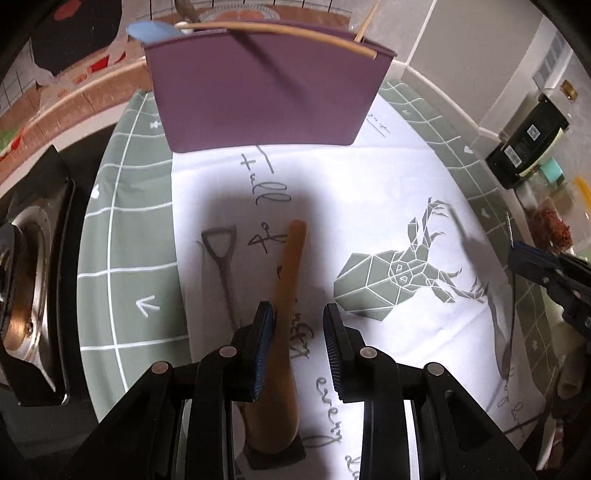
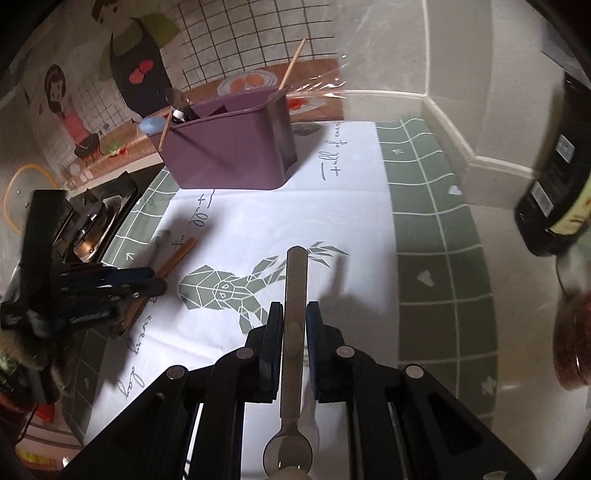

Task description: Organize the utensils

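A kitchen worktop is lying under a white and sage-green mat printed with a geometric deer head, backed by a wall sticker of a grid of tiles and a cartoon girl. At the far end of the mat a purple utensil caddy is standing, already holding chopsticks, a pale blue utensil and a dark metal-topped item. A stove edge is flanking the mat on one side, while a dark labelled bottle and a jar of red contents are crowding the other side; the bottle's label is too small to read. Cursive script on the mat is reading "full of", "every" and "day".

The left tool is hovering low over the mat with its fingers spread apart, straddling a wooden spatula that is lying flat with its handle pointing toward the caddy; the left finger is sitting just beside the handle, the right one apart from it. A grey shovel-handled utensil is lying beside the spatula, parallel to it.

The right tool is held above the deer print, its fingers pressed onto the flat handle of a metal spoon, bowl toward the camera, handle aiming out toward the caddy, well short of it.
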`<state>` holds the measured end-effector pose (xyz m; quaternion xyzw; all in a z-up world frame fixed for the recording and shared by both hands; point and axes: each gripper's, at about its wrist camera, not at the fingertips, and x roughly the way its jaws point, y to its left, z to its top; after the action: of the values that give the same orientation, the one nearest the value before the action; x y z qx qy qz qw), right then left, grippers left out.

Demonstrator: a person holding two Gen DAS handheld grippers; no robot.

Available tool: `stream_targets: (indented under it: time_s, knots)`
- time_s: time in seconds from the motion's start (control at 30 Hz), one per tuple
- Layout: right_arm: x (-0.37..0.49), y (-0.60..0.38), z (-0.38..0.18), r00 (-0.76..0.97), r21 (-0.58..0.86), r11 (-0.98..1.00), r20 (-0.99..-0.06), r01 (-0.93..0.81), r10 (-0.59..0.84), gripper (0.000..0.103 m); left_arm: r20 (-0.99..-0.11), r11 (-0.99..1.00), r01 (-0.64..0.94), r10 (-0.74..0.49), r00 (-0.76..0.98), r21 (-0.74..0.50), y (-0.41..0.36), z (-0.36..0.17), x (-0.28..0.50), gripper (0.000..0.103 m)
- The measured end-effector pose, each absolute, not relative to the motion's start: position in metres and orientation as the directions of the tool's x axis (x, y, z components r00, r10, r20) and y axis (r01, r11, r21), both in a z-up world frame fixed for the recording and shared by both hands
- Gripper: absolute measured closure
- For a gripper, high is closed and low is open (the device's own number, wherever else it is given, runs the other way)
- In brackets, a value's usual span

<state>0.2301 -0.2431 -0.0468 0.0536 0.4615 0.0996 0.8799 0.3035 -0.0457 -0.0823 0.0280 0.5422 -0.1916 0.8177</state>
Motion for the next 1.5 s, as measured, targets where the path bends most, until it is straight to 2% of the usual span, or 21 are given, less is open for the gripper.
stream_targets:
  time_s: [0.2, 0.37, 0.4, 0.43, 0.5, 0.57, 0.67, 0.9, 1.23, 1.3, 1.4, 1.5]
  knots:
    - [0.219, -0.247, -0.043, 0.564, 0.183, 0.976, -0.797, -0.116, 0.217, 0.092, -0.91, 0.919, 0.359, -0.28, 0.307, -0.162, -0.059, -0.082, 0.308, 0.074]
    - [0.212, -0.244, -0.039, 0.573, 0.174, 0.977, -0.791, -0.126, 0.215, 0.092, -0.927, 0.921, 0.368, -0.245, 0.285, -0.13, -0.065, -0.082, 0.316, 0.081]
    - [0.211, -0.242, -0.037, 0.576, 0.168, 0.977, -0.79, -0.129, 0.212, 0.092, -0.931, 0.922, 0.369, -0.228, 0.286, -0.113, -0.068, -0.082, 0.317, 0.083]
    - [0.21, -0.24, -0.035, 0.58, 0.164, 0.978, -0.787, -0.132, 0.211, 0.092, -0.934, 0.927, 0.368, -0.199, 0.297, -0.08, -0.07, -0.082, 0.316, 0.09]
    - [0.208, -0.238, -0.03, 0.592, 0.163, 0.977, -0.778, -0.136, 0.212, 0.092, -0.93, 0.935, 0.353, -0.16, 0.332, -0.035, -0.074, -0.082, 0.311, 0.091]
    - [0.205, -0.235, -0.023, 0.606, 0.169, 0.975, -0.764, -0.141, 0.22, 0.092, -0.922, 0.944, 0.327, -0.172, 0.346, -0.054, -0.071, -0.083, 0.306, 0.091]
    - [0.204, -0.233, -0.013, 0.621, 0.177, 0.973, -0.749, -0.152, 0.233, 0.092, -0.904, 0.946, 0.274, -0.263, 0.336, -0.174, -0.058, -0.079, 0.289, 0.093]
    - [0.205, -0.235, 0.0, 0.627, 0.205, 0.965, -0.734, -0.161, 0.261, 0.092, -0.797, 0.916, 0.18, -0.401, 0.452, -0.359, -0.023, -0.045, 0.246, 0.093]
    - [0.215, -0.225, 0.006, 0.629, 0.25, 0.952, -0.714, -0.179, 0.306, 0.093, -0.702, 0.896, 0.195, -0.435, 0.564, -0.399, 0.007, 0.007, 0.229, 0.093]
    - [0.217, -0.223, 0.017, 0.654, 0.26, 0.947, -0.686, -0.189, 0.318, 0.099, -0.663, 0.886, 0.216, -0.453, 0.595, -0.411, 0.011, 0.028, 0.23, 0.093]
    - [0.219, -0.226, 0.05, 0.715, 0.274, 0.939, -0.611, -0.209, 0.338, 0.099, -0.573, 0.874, 0.269, -0.472, 0.67, -0.406, 0.015, 0.081, 0.24, 0.093]
    - [0.222, -0.225, 0.105, 0.79, 0.231, 0.943, -0.518, -0.241, 0.329, 0.099, -0.483, 0.875, 0.321, -0.47, 0.738, -0.361, 0.015, 0.136, 0.256, 0.093]
